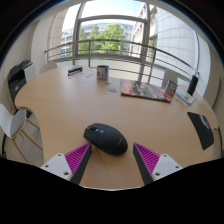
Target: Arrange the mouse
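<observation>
A black computer mouse (pixel 105 138) lies on the light wooden table (pixel 110 105), just ahead of my fingertips and a little left of the middle of the gap. My gripper (pixel 112 152) is open, its magenta pads (pixel 78 156) spread wide at either side, and nothing is held. The mouse's near edge reaches the line between the two fingertips but neither pad touches it.
A magazine or book (pixel 146 90) lies at the far right of the table. A small cup-like object (pixel 102 72) and a dark flat item (pixel 74 71) stand at the far edge by the window. Chairs (pixel 12 122) stand at the left, a dark object (pixel 202 128) at the right edge.
</observation>
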